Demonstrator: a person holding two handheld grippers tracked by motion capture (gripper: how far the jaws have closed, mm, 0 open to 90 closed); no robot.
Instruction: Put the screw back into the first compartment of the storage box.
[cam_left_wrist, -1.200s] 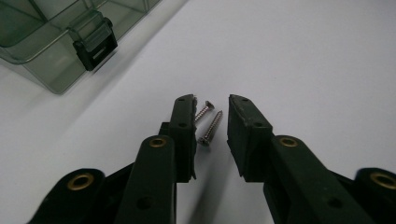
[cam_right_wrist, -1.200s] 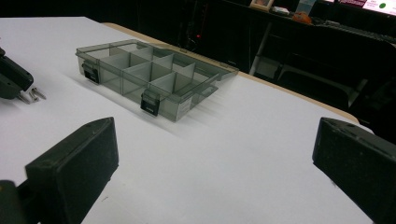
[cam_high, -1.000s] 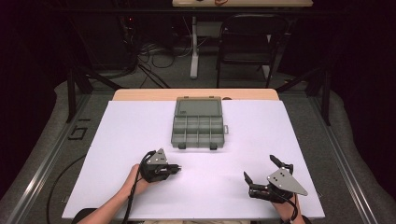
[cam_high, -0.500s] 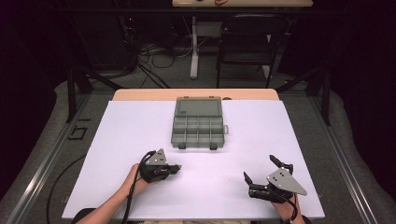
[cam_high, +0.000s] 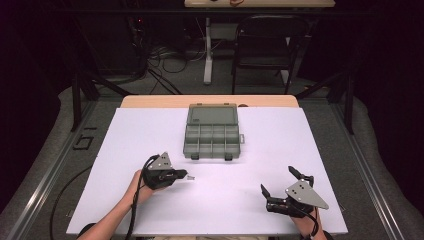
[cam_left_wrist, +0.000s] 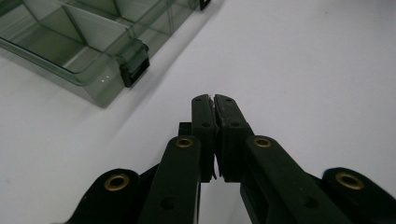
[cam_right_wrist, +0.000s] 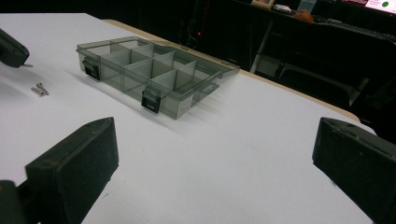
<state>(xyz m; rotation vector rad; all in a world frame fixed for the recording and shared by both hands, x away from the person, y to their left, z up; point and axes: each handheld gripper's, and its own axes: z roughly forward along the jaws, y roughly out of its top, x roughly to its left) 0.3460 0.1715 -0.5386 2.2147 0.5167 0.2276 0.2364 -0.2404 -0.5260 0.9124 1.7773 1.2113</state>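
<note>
The right gripper (cam_high: 278, 188) rests near the front edge of the white table (cam_high: 150, 130), and its jaws stand wide apart with nothing between them. The left gripper (cam_high: 184, 174) lies a bit farther in, held by a hand (cam_high: 136, 186). Its jaws are pressed tight together; a tiny pale sliver shows at their tips, too small to tell what it is. Two small screws (cam_right_wrist: 40, 88) lie on the table just past those tips. Farther away, beyond both grippers, sits the see-through grey organizer box (cam_high: 212, 131) with its lid open and its little compartments showing.
</note>
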